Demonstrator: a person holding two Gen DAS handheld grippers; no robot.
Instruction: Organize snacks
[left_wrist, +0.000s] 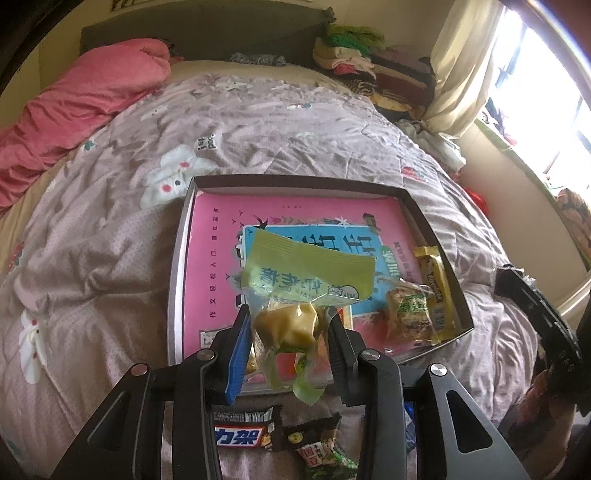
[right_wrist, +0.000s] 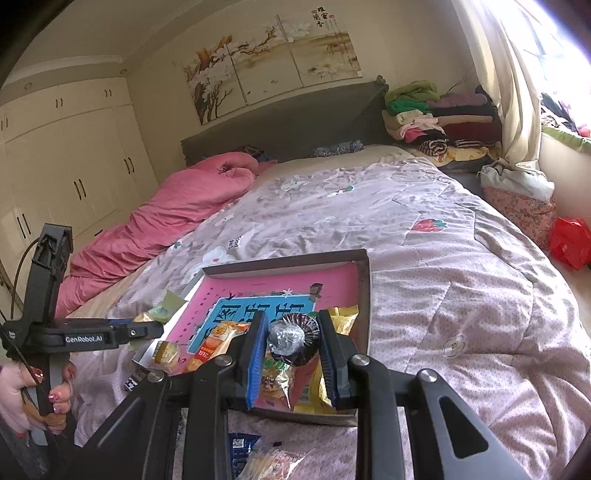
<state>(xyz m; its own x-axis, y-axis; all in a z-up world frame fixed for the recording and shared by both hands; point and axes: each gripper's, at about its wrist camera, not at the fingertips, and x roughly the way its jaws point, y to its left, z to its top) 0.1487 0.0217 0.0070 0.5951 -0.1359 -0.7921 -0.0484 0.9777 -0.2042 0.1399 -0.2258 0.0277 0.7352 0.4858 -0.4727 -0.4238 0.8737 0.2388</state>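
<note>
Sunlight is coming in through a window (left_wrist: 546, 92) with a pale curtain (right_wrist: 506, 85) on the right side of a bedroom. A big bed is filling most of the room, and a lilac quilt (left_wrist: 277, 129) with white flowers is covering it. A pink blanket (left_wrist: 81, 99) is lying bunched up along the far left side, next to a dark headboard (right_wrist: 295, 122). Folded clothes (right_wrist: 436, 114) are sitting in a pile at the far right corner of the bed. Cream cupboards (right_wrist: 74, 155) are standing along the left wall, and a flower painting (right_wrist: 273, 55) is hanging above the headboard. A flat box (left_wrist: 439, 236) with a pink and blue picture on its floor is resting on the quilt. A yellow bar (left_wrist: 436, 288) and a brown snack (left_wrist: 406, 310) are lying inside it by the right wall. The left gripper (left_wrist: 288, 325) is hanging over the near part of the box, and its jaws are pinching a green snack bag (left_wrist: 299, 291) with a yellow lump inside. The right gripper (right_wrist: 293, 339) is squeezing a round dark snack (right_wrist: 293, 338) above the near right part of the box. More snack packets (left_wrist: 258, 432) are lying on the quilt just in front of the box. A hand (right_wrist: 33, 395) with painted nails is gripping the handle of the left gripper.
</note>
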